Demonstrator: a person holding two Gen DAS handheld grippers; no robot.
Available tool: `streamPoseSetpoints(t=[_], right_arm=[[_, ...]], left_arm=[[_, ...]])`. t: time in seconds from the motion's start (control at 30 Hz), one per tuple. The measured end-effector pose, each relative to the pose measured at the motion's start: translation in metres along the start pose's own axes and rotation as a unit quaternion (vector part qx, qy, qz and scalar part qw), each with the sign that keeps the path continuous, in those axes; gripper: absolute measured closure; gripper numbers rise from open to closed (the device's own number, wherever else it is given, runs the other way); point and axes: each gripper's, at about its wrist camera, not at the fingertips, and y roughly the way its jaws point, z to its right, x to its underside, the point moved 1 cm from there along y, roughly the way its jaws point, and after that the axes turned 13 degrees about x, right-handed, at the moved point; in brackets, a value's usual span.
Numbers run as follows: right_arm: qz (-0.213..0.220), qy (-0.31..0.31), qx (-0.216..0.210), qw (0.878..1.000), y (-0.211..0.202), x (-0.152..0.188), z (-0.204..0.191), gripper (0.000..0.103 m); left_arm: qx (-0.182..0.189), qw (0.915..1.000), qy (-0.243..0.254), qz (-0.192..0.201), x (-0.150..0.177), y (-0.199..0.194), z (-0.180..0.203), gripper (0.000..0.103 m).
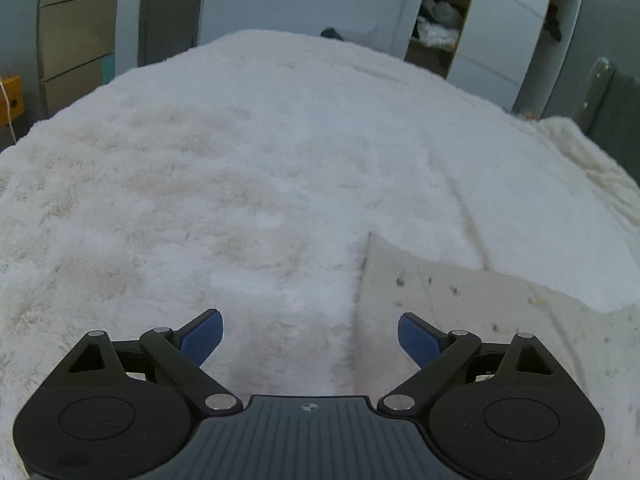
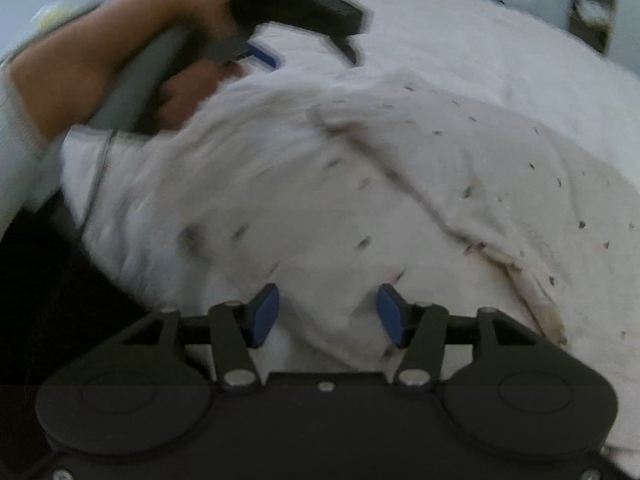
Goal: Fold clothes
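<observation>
A cream garment with small dark specks (image 2: 400, 184) lies spread on the white fluffy blanket (image 2: 500, 52), with a folded seam running diagonally across it. Its corner also shows in the left wrist view (image 1: 460, 312) at the lower right. My left gripper (image 1: 310, 338) is open and empty, held above the blanket just left of the garment's edge. My right gripper (image 2: 327, 314) is open, low over the garment's near edge, with cloth lying between the jaws. The right view is motion-blurred. The left gripper and the hand holding it show in the right wrist view (image 2: 264, 54) at the upper left.
The white fluffy blanket (image 1: 240, 160) covers a bed. Behind it are a door (image 1: 172, 4), drawers (image 1: 76, 32) and an open shelf with items (image 1: 440, 20). A dark floor gap (image 2: 44, 280) lies left of the bed.
</observation>
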Motion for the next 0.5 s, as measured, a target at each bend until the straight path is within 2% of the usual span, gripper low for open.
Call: streamPoseSetpoints(t=[0.1,0.2,0.3,0.4,0.47,0.5], right_arm=[[0.054,-0.081,0.042,0.994,-0.016,0.001,-0.024,0.032],[0.093,-0.155,0.082,0.98,-0.015,-0.002,-0.045,0.031],[0.113,-0.239,0.131,0.956,0.0,0.0,-0.07,0.031],[0.127,-0.285,0.171,0.935,0.009,0.003,-0.087,0.031],[0.142,-0.307,0.219,0.915,0.016,0.01,-0.099,0.031],[0.145,-0.31,0.237,0.909,0.019,0.013,-0.103,0.031]], left_arm=[[0.017,0.9998,-0.014,0.002,-0.001,0.001,0.001,0.01],[0.029,0.9992,-0.027,-0.002,-0.001,0.003,0.0,0.01],[0.063,0.9956,-0.069,-0.002,-0.004,0.003,-0.011,0.01],[0.123,0.985,-0.12,-0.007,-0.012,0.012,-0.027,0.008],[0.181,0.9706,-0.155,-0.035,-0.02,0.03,-0.045,0.007],[0.183,0.9699,-0.153,-0.048,-0.022,0.036,-0.048,0.009]])
